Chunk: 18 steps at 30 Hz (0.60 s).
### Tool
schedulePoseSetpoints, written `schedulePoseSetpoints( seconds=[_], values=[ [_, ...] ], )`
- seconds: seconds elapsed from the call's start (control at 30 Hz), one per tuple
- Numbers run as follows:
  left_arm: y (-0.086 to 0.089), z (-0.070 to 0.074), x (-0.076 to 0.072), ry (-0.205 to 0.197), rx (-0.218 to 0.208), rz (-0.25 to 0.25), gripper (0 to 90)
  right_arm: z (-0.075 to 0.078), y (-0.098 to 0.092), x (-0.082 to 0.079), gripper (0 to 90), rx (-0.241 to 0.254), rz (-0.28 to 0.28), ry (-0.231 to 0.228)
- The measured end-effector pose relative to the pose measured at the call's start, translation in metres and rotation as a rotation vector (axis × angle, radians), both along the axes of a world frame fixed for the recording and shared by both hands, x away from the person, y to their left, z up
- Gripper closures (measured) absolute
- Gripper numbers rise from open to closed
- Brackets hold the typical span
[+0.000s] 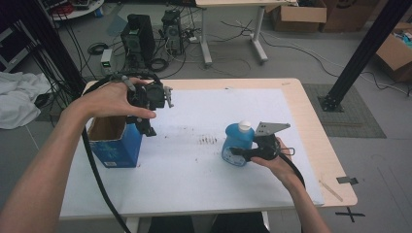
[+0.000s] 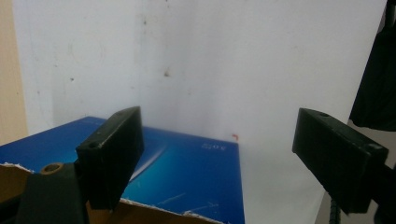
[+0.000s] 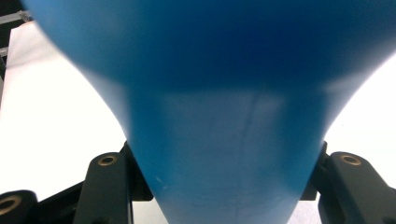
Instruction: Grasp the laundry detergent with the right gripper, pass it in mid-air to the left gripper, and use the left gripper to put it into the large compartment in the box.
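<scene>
A blue bottle (image 1: 235, 138) with a white cap (image 1: 245, 125) stands upright on the white sheet (image 1: 204, 111), right of the table's middle. My right gripper (image 1: 241, 154) is shut on the bottle's lower body from the right side; in the right gripper view the blue bottle (image 3: 215, 116) sits between the jaws. An open blue cardboard box (image 1: 116, 143) stands at the table's left. My left gripper (image 1: 145, 127) hangs just above the box's right rim, pointing down. Its jaws stand wide apart with nothing between them, above the blue box (image 2: 187, 172).
The wooden table (image 1: 311, 126) ends close to the right of the bottle. Dark specks (image 1: 209, 140) mark the sheet's middle. On the floor behind are computer towers (image 1: 138, 39), cables, a desk (image 1: 233, 29), cardboard boxes (image 1: 299, 17) and black frame posts (image 1: 364, 53).
</scene>
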<state>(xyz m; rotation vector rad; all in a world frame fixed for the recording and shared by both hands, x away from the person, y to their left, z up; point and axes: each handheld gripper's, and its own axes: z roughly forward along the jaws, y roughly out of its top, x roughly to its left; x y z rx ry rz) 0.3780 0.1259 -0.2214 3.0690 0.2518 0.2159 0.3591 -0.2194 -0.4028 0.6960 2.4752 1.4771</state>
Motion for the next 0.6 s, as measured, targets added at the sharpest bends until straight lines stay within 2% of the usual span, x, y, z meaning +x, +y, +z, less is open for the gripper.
schedulePoseSetpoints(
  seconds=[0.13, 0.6],
  values=[
    [0.0, 0.0, 0.0, 0.0, 0.0, 0.0, 17.3, 0.0006, 0.0004, -0.0002, 43.8, -0.01, 0.006, -0.032],
    [-0.0004, 0.0006, -0.0004, -0.003, -0.003, -0.002, 17.3, 0.0005, 0.0001, -0.0011, 46.4, -0.014, 0.02, -0.059]
  ],
)
